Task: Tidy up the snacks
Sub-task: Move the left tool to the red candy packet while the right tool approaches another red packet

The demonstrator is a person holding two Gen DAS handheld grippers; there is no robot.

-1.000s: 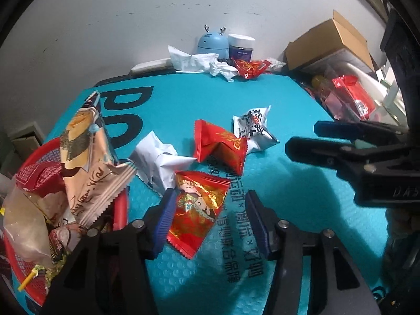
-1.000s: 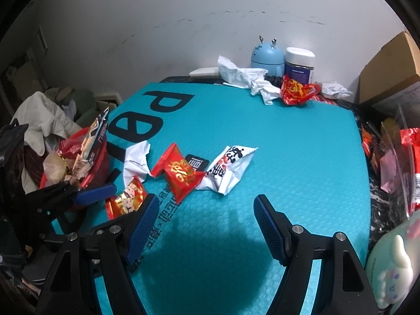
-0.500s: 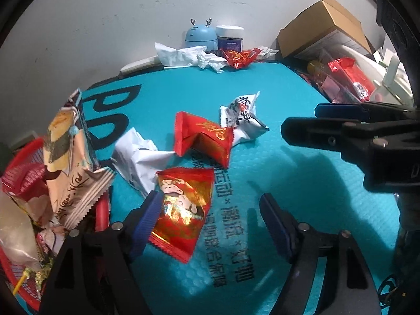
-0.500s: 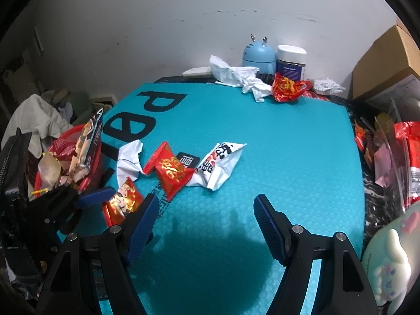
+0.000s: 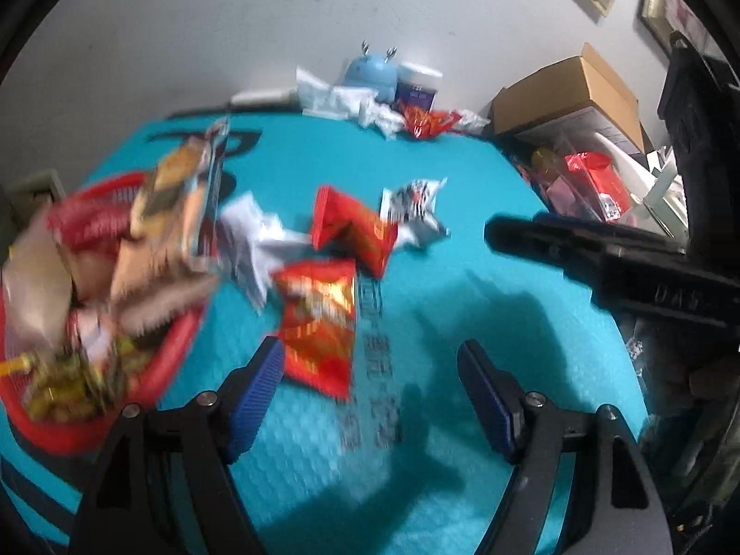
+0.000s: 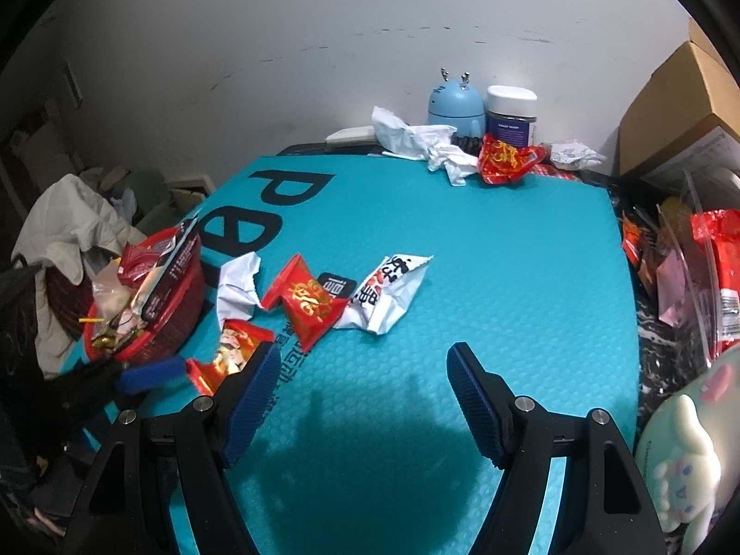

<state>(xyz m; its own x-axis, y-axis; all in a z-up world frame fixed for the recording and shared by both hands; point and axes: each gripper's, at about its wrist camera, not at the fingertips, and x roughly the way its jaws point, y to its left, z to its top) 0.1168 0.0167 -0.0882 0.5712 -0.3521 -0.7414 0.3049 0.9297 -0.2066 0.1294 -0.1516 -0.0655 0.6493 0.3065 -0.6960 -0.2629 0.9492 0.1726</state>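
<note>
On the teal mat (image 6: 462,254) lie a red-gold snack packet (image 5: 319,319), a red packet (image 5: 356,226), a white-and-black packet (image 5: 416,208) and a crumpled white wrapper (image 5: 249,240). My left gripper (image 5: 370,370) is open; the red-gold packet lies just ahead of its left finger, not pinched. A red basket (image 5: 175,337) heaped with snacks stands at the left. My right gripper (image 6: 363,384) is open and empty over bare mat. From the right wrist view, the red-gold packet (image 6: 231,351) sits between the left gripper's blue fingertip (image 6: 152,372) and my own left finger. The left wrist view is blurred.
At the mat's far edge stand a blue antlered gadget (image 6: 455,101), a white-lidded jar (image 6: 511,111), crumpled tissue (image 6: 416,136) and a red wrapper (image 6: 506,159). A cardboard box (image 6: 680,106) and a clear bin of red packets (image 6: 712,268) line the right side. Clothes (image 6: 69,222) hang at the left.
The left gripper's jaws have spread wider around the red-gold packet, which now lies ahead of the left finger. That view has swung and blurred. The right gripper has stayed put.
</note>
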